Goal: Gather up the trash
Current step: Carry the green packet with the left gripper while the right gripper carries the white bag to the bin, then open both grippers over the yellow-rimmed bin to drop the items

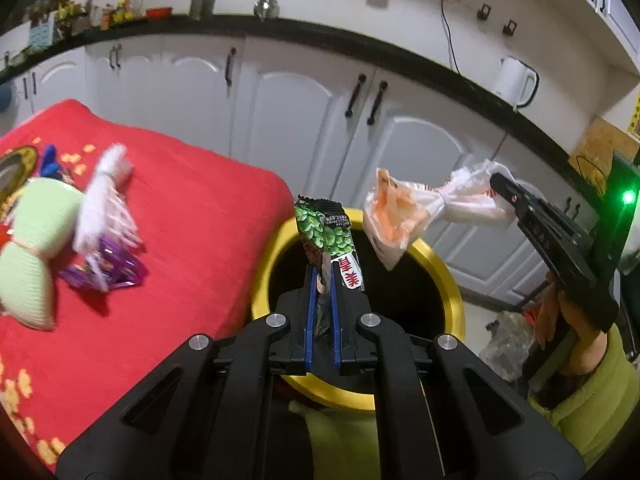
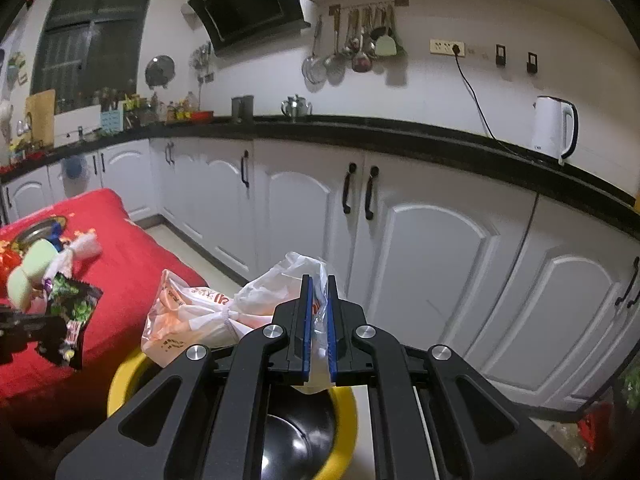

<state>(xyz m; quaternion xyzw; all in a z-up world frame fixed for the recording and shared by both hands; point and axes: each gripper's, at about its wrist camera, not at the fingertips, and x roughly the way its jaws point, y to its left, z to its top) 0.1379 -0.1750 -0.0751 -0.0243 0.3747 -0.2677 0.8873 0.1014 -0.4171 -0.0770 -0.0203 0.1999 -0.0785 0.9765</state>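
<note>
Both pieces of trash carried over the bin, release still to come.

The left claw (image 1: 323, 276) pinches a green printed snack wrapper (image 1: 326, 232) and the right claw (image 2: 319, 312) a knotted white-and-orange plastic bag (image 2: 200, 312) above the yellow-rimmed round bin (image 1: 448, 280); next, I judge, both claws must part.

Black gripper (image 1: 323, 280) with blue pads, silver screws; yellow-green sleeve (image 1: 600, 400).

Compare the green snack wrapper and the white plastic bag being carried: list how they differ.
The snack wrapper is small, flat and dark green with printed peas; the plastic bag is bigger, crumpled, white and orange.
The wrapper stands upright in the left claw; the bag hangs sideways from the right claw, knotted in the middle.
Both are pinched in shut claws above the yellow-rimmed bin.
</note>
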